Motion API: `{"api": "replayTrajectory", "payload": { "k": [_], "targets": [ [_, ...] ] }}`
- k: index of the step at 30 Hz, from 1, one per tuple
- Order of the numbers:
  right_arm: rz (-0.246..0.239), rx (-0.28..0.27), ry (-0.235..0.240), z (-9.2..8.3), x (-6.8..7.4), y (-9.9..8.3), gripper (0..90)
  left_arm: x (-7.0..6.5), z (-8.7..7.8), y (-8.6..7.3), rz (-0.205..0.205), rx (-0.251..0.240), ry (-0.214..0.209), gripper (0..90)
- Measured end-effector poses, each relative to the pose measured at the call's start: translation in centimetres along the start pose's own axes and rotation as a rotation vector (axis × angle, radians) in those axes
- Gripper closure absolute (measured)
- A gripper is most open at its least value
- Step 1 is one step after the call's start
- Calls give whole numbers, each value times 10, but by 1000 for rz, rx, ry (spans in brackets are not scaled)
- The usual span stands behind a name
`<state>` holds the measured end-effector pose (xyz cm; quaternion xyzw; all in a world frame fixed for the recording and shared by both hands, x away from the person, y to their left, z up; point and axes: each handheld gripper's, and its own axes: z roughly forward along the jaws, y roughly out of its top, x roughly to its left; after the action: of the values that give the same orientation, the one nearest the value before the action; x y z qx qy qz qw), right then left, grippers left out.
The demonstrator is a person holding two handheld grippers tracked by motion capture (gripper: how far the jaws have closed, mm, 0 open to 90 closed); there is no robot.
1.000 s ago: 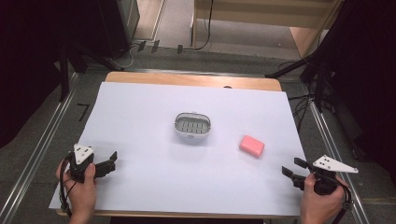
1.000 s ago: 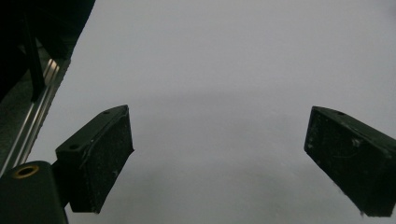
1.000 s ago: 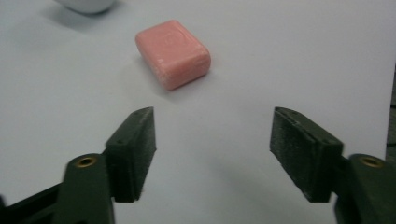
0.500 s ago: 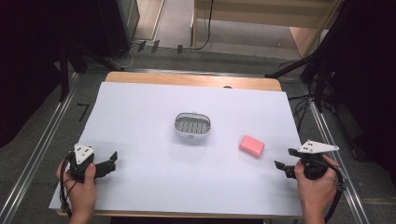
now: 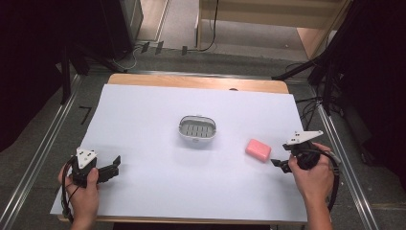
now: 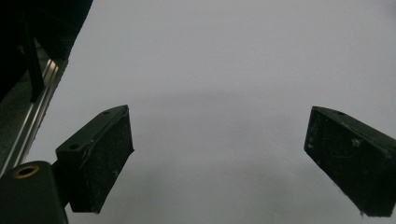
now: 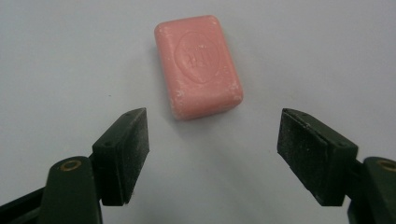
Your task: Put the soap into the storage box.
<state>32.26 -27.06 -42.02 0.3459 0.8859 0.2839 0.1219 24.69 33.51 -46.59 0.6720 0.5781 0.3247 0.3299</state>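
Since the earlier frames the right gripper (image 5: 279,164) has slid from the lower right corner inward and now sits just beside the pink soap bar (image 5: 258,150), right of centre in the high view; the left gripper (image 5: 111,167), at lower left, has not shifted. Both stand with jaws spread wide and nothing between them. In the right gripper view the soap (image 7: 198,65) lies flat above the jaw tips, angled, not yet between them.

The bar looks smooth and rounded, so closing on its corners instead of its long sides could squirt it away across the white sheet (image 5: 143,120). Pressing down could drag the sheet.

The soap dish (image 5: 197,129) sits at centre, well apart from the bar, with bare sheet between. The table's right edge lies close behind the right hand (image 5: 311,179).
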Motion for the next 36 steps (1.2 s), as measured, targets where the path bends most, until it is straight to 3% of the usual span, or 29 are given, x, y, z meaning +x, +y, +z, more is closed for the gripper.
{"api": "replayTrajectory", "payload": {
  "k": [16,36],
  "targets": [
    [-88,122,35,27,0,31,257,0,0,0,5,3,0,85],
    [-163,199,56,50,2,53,245,-2,1,0,17,6,3,85]
  ]
}}
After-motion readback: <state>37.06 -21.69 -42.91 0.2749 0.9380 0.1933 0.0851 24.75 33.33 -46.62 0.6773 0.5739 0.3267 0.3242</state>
